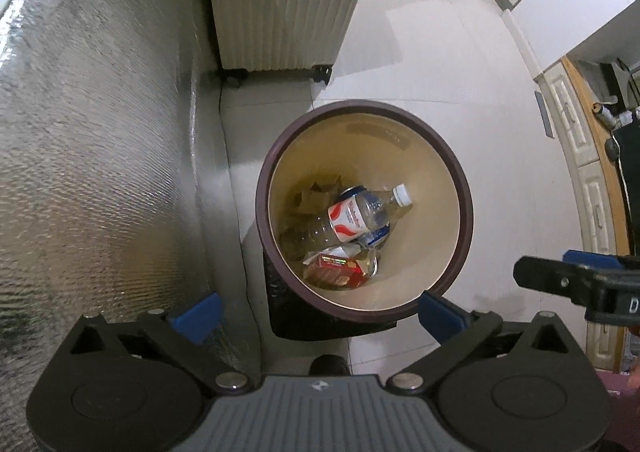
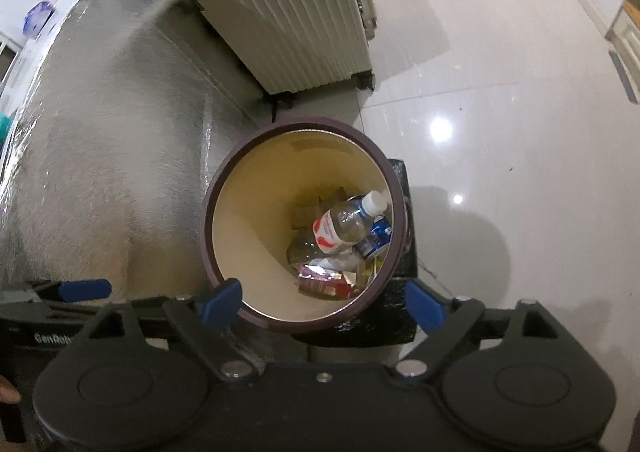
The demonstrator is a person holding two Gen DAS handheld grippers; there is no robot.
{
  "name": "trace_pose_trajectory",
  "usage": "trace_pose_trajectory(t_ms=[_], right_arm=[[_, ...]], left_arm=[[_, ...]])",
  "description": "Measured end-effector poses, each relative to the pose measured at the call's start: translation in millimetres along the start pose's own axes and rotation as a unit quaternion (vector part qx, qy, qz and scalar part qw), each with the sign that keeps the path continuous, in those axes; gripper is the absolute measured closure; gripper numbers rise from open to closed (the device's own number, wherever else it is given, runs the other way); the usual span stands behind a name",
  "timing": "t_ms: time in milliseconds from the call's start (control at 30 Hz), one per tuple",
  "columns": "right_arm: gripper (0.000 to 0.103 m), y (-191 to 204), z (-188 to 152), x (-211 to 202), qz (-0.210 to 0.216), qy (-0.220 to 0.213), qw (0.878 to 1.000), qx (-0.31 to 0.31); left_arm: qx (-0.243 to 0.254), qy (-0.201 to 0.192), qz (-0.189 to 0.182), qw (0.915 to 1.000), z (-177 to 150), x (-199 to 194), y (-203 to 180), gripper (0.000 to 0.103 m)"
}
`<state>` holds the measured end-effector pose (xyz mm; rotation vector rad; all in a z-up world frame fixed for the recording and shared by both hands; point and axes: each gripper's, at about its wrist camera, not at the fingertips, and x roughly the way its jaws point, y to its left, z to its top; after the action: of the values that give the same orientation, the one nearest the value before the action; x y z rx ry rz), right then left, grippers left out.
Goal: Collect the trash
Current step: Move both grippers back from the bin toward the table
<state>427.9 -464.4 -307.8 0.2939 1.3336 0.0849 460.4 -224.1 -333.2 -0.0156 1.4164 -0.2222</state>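
Round trash bin (image 1: 454, 171) on the tiled floor (image 1: 460, 51), near the ribbed suitcase (image 1: 280, 3); inside, at the bottom, a plastic bottle (image 1: 360, 211), a blue can (image 2: 376, 236) and a red wrapper (image 1: 340, 272). Left gripper (image 1: 316, 312) and right gripper (image 2: 324, 302) above the rim, both wide, holding nothing. Drop step probably finished; next, away from the bin to search for other trash.
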Motion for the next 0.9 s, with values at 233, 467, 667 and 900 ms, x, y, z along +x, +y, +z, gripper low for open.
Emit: trace_pose_trajectory(t_ms=[233, 467, 667, 900], right_arm=[[0.0, 8, -7, -10, -0.019, -0.01, 0.999, -0.029], [0.0, 9, -14, -22, -0.029, -0.021, 0.999, -0.03], [0.0, 11, -22, -39, -0.029, -0.041, 0.998, -0.029], [0.0, 14, -35, -71, -0.03, -0.078, 0.996, -0.039]], left_arm=[[-0.001, -0.007, -0.002, 1.0, -5, -11, 1, 0.0], [-0.001, -0.016, -0.003, 0.9999, -11, -23, 1, 0.0], [0.004, -0.034, -0.002, 0.9994, -18, -40, -3, 0.0], [0.009, -0.072, -0.001, 0.9973, -33, -73, -10, 0.0]])
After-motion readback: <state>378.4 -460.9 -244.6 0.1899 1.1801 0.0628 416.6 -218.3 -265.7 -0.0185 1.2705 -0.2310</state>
